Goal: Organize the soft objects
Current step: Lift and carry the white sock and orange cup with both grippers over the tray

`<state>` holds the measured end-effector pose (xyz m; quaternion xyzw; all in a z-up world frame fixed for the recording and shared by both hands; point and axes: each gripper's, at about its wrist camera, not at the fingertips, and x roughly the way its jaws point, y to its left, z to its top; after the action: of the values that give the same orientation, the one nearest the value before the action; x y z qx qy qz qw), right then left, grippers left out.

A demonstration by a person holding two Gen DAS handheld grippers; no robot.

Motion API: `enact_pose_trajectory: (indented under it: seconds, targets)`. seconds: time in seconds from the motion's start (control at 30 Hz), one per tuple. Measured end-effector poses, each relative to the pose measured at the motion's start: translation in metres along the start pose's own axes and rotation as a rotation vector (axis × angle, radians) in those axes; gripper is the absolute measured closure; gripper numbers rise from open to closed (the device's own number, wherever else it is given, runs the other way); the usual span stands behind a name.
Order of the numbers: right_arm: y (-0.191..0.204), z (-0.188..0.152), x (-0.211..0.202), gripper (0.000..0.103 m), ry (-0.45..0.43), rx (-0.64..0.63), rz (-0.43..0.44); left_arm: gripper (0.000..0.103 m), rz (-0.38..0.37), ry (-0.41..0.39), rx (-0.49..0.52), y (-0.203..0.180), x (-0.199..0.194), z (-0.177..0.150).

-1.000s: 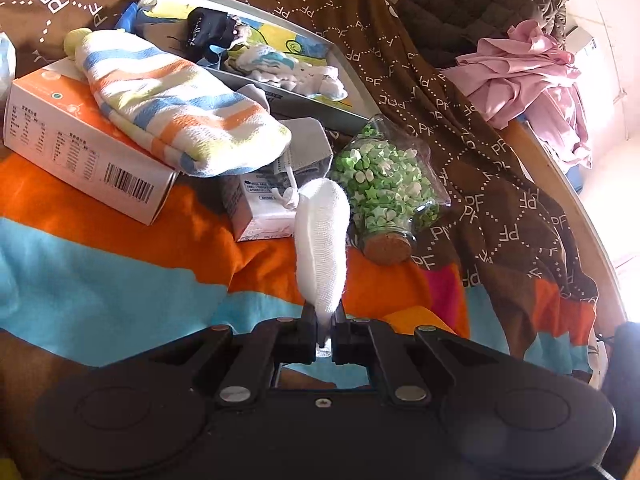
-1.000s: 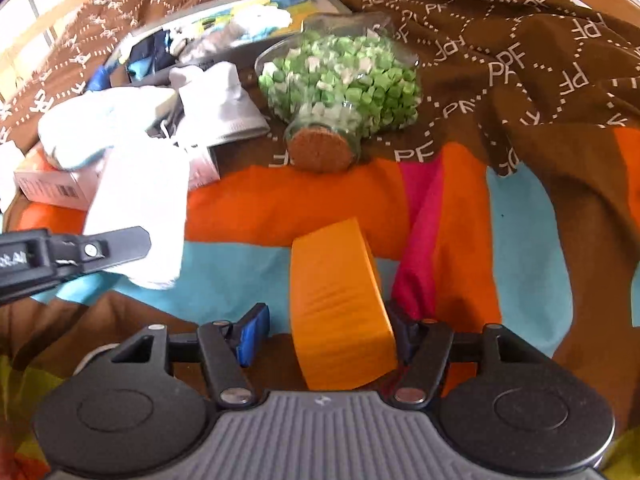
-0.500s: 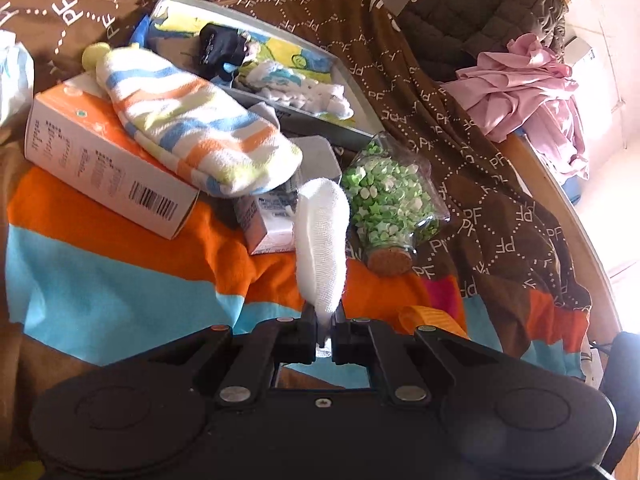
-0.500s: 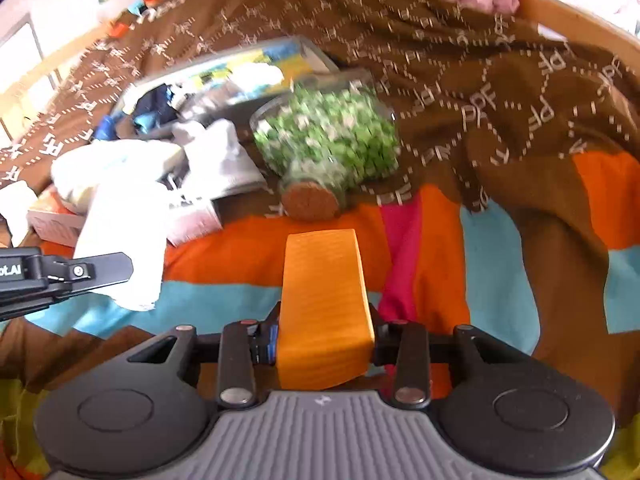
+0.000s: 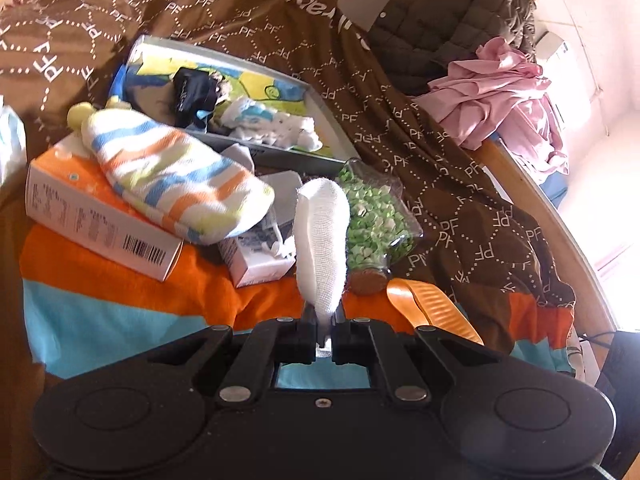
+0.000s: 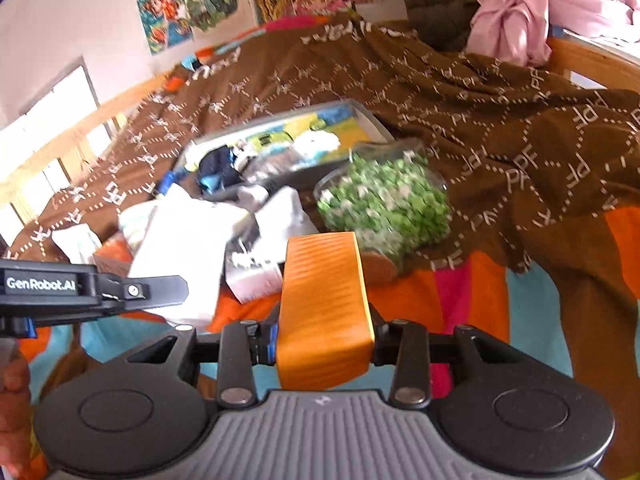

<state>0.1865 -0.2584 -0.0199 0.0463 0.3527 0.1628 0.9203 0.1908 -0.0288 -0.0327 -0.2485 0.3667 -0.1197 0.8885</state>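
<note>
Striped sock (image 5: 176,188) blurred, orange block (image 6: 324,312) base hidden by right tool (image 6: 324,344)

left gripper (image 5: 323,322): black body, two round housings, silver screws on the linkage arms. right gripper (image 6: 324,340): same black build, grey ribbed plate, blue finger pad. left's side reads "genrobot.ai" in white.

Left gripper (image 5: 323,320) fingers clamped tight; right gripper (image 6: 324,340) fingers part-spread, apparently gripping; both angled downward.
</note>
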Motion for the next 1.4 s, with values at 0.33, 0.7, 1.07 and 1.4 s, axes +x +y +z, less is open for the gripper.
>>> enact_pose_trajectory:
  seconds: [0.33,0.7,1.07,1.4]
  targets:
    - [0.016,0.019,0.009,0.06,-0.131,-0.045,0.039,0.097,0.013,-0.102,0.062,0.001,-0.011,0.016]
    - [0.036,0.069,0.045,0.06,-0.285,-0.1,0.062,0.097,0.068,-0.21,0.116,0.001,-0.009,0.062]
    - [0.032,0.132,0.13,0.06,-0.344,-0.044,0.101,0.097,0.156,-0.268,0.154,0.016,0.042,0.134]
    - [0.007,0.162,0.205,0.06,-0.284,0.09,0.175,0.097,0.24,-0.232,0.067,0.062,0.113,0.171]
